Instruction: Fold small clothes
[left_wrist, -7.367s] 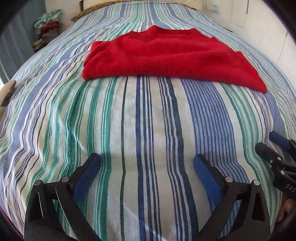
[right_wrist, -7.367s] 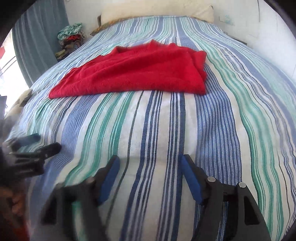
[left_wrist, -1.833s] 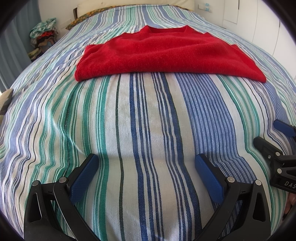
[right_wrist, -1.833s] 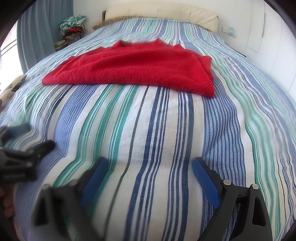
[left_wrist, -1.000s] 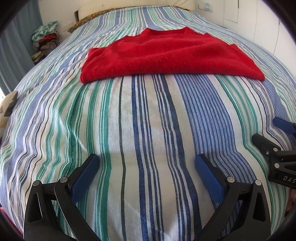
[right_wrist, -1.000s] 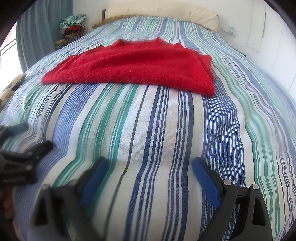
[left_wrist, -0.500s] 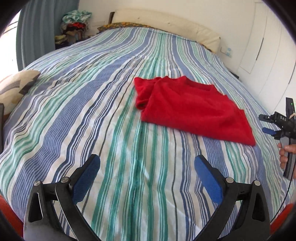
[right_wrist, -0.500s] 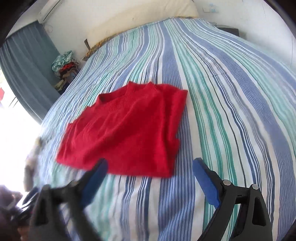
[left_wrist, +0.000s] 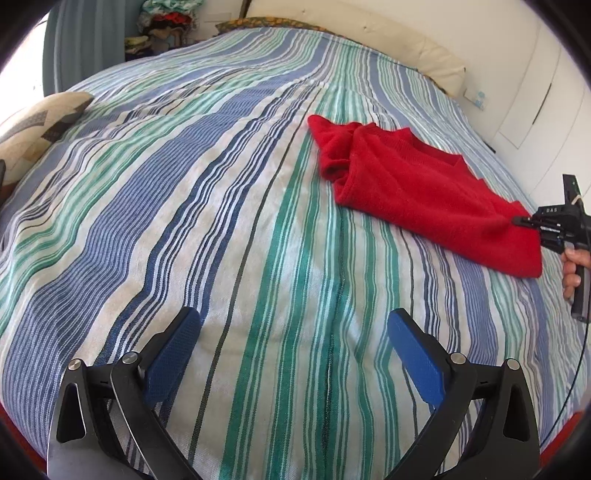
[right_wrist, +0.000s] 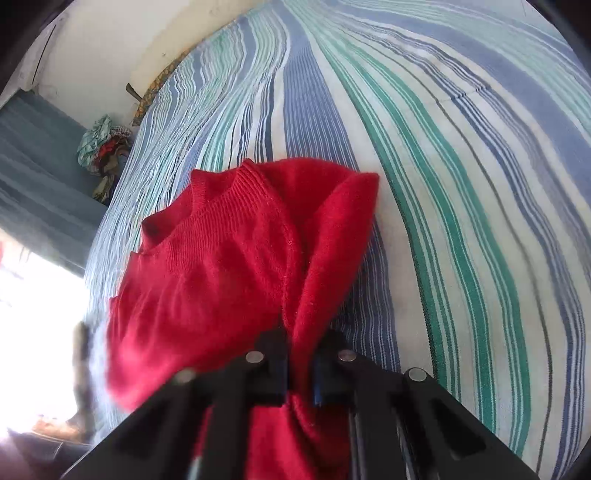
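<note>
The right claw (right_wrist: 300, 363) has just been closing, and now its blue pads are pinching a fold of the red knitted sweater (right_wrist: 229, 273), which is bunching up between them (a second ago the jaws were standing wide over bare bedspread). Both cameras have also swung round, so the sweater that was lying straight ahead at twelve o'clock is now seen from its side. In my judgement the approach is over and the fold itself can begin, with the gripped edge ready to be lifted and carried across.

The red knitted sweater (left_wrist: 424, 192) is lying on the striped blue, green and white bedspread (left_wrist: 221, 221), at about two o'clock in the left wrist view, with its collar toward the headboard. One sleeve is crumpled at its far end.

In that same view, the right claw (left_wrist: 517, 220) is sitting at three o'clock, touching the near right corner of the sweater, and a hand (left_wrist: 574, 271) is holding its handle from below. The tool is pointing down and inward at the cloth.

The left claw (left_wrist: 293, 341) is hovering wide open over the bedspread, holding nothing, well apart from the sweater and tilted down toward the bed. It probably needs to take the other corner next.
</note>
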